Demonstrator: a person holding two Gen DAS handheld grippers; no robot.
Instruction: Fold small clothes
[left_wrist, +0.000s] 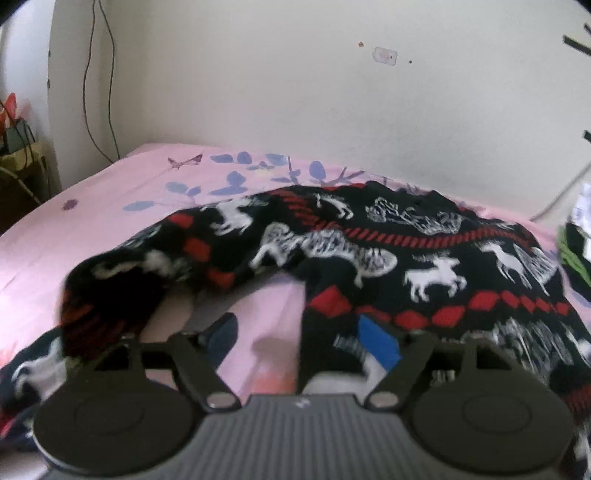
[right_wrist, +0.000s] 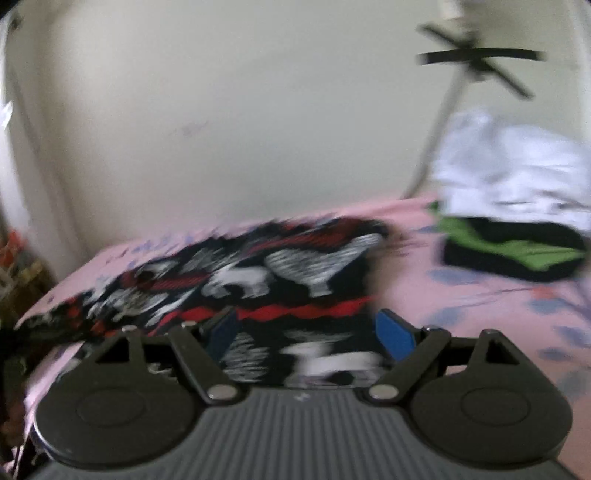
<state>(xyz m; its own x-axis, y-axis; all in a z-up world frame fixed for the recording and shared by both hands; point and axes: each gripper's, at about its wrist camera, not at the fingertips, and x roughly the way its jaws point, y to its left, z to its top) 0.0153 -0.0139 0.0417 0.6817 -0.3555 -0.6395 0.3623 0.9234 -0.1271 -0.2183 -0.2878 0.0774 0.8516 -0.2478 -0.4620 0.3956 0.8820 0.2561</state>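
Directly ahead of my left gripper (left_wrist: 299, 339), the fingers (left_wrist: 380, 341) stand wide apart with nothing clamped between them. Pink bed sheet (left_wrist: 96, 221) shows through the gap, and the right-hand blue pad lies against the near edge of the sweater (left_wrist: 424, 258), though blur hides whether it truly touches. No pad presses on the fabric.

Sweater position: spread across the pink bed, black knit with white reindeer and red diamond bands. One sleeve (left_wrist: 122, 280) runs down toward the left finger (left_wrist: 221, 332) and ends just beside it.

My right gripper (right_wrist: 310, 334) also has its fingers (right_wrist: 393, 334) spread wide. The sweater (right_wrist: 236, 280) hem lies in the gap between them in the right wrist view, but neither pad closes on it. This view is heavily blurred, so contact cannot be confirmed.

To the right of the sweater, well apart, a green and black garment (right_wrist: 517, 247) lies on the bed under a white one (right_wrist: 509, 170).
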